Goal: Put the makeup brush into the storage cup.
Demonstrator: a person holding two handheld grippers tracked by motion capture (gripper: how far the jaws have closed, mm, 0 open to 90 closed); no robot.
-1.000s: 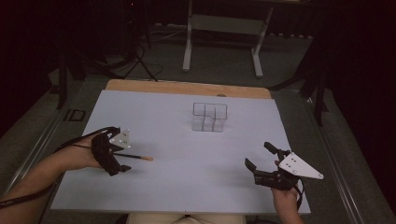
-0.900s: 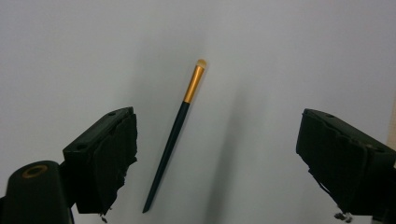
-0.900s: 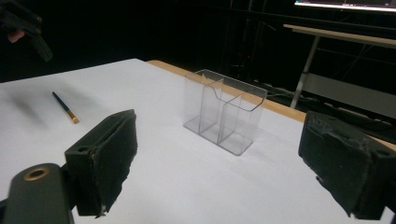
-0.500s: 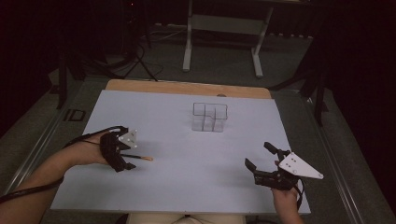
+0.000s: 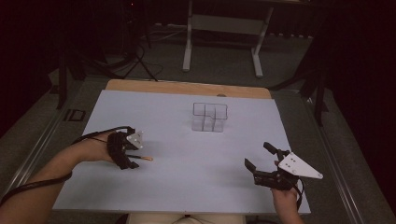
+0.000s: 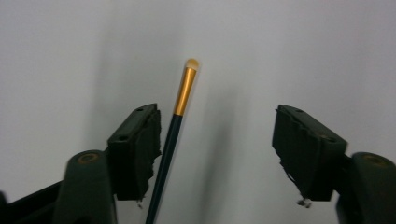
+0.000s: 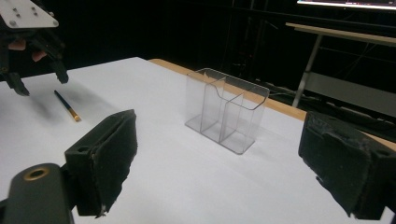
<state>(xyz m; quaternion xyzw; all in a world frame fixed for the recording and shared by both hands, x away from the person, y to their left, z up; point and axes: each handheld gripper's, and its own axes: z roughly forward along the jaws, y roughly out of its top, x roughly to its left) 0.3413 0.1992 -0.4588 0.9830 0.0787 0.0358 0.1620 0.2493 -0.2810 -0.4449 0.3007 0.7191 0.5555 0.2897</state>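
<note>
Black left claw (image 5: 132, 159) low over brush (image 6: 175, 130), jaws closing, seemingly untouched.

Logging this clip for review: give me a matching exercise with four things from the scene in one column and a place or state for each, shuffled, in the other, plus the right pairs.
1. brush
2. clear organizer
3. left gripper
4. right gripper

A. upright at mid-table, compartments empty
B. jaws open, nothing between them
C. lying flat on the white table
D. jaws around the brush handle, just been closing, one pad still apart

Pairs: 1-C, 2-A, 3-D, 4-B
</note>
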